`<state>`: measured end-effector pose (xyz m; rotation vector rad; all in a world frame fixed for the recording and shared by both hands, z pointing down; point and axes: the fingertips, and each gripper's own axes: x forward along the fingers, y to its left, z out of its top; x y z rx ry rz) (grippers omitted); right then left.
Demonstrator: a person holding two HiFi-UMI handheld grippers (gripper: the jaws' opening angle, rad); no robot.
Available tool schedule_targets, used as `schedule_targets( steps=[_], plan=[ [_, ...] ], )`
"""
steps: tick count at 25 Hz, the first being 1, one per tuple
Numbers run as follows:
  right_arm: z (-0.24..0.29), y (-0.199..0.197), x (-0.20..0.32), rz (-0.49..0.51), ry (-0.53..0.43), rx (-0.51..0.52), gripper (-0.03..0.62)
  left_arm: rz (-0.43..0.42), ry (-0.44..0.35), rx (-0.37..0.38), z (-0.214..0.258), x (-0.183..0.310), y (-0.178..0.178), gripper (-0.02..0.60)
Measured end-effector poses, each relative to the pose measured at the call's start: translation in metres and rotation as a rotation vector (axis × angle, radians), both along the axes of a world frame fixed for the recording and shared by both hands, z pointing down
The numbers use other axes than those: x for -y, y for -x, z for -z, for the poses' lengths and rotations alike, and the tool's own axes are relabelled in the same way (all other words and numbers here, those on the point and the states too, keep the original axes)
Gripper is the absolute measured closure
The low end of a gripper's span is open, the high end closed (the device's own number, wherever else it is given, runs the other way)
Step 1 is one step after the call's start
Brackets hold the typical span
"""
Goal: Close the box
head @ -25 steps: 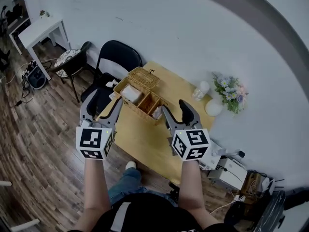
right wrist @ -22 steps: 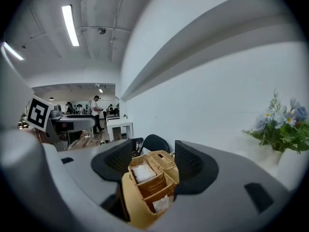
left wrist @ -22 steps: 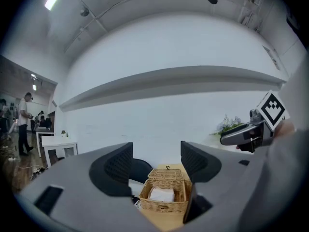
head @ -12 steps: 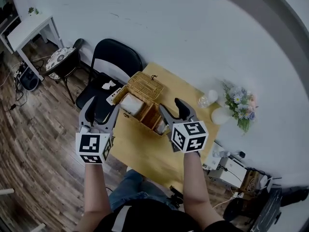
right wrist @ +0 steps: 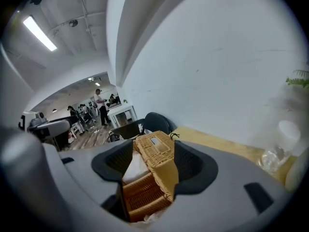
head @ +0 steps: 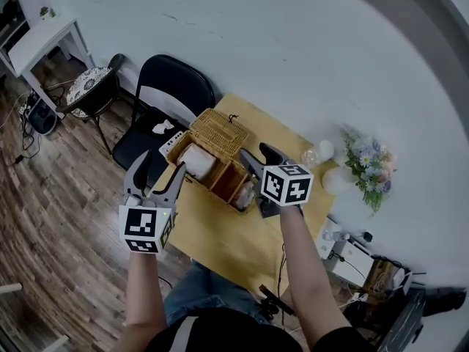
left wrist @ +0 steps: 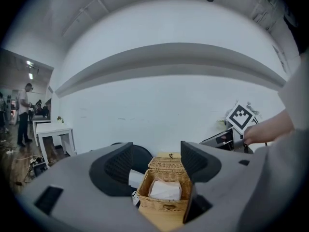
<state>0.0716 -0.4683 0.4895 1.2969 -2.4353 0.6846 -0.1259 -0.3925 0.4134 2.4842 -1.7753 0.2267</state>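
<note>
On the wooden bench point(head: 220, 229) a wicker box point(head: 220, 169) is seen with its lid point(head: 220, 130) swung up and back on the far side, so that the compartments lie uncovered. A white packet point(head: 196, 160) is seen in the left compartment. The closing is judged not yet begun: the lid is fully raised, and no part of it has been brought down toward the rim.

The left hand-held gripper point(head: 158, 174) is held off the bench's near left corner, apart from the box. Its jaws are spread wide and nothing is caught between them, the box being framed well beyond them in the left gripper view.

The right hand-held gripper point(head: 258, 155) is held over the right end of the box. Its jaws are also spread, and the lid's right edge is seen standing between them in the right gripper view. Whether either jaw touches the wicker cannot be told.

What is left, by this judgement, is the whole job: the lid has to be taken or pushed at its edge, tipped forward over the hinge, and lowered until it rests on the front wall.
</note>
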Motion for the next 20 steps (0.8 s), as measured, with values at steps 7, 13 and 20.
schedule_targets(
  steps=[7, 13, 20],
  plan=[
    [-0.056, -0.016, 0.037, -0.033, 0.158, 0.054, 0.321, 0.036, 0.021, 0.040, -0.005, -0.002, -0.002, 0.268],
    [-0.083, -0.019, 0.060, 0.008, 0.259, 0.055, 0.322, 0.056, 0.052, 0.082, -0.012, -0.002, -0.009, 0.273],
    [-0.120, -0.009, 0.079, 0.107, 0.430, 0.156, 0.322, 0.062, 0.089, 0.140, -0.028, -0.006, -0.008, 0.282]
  ],
)
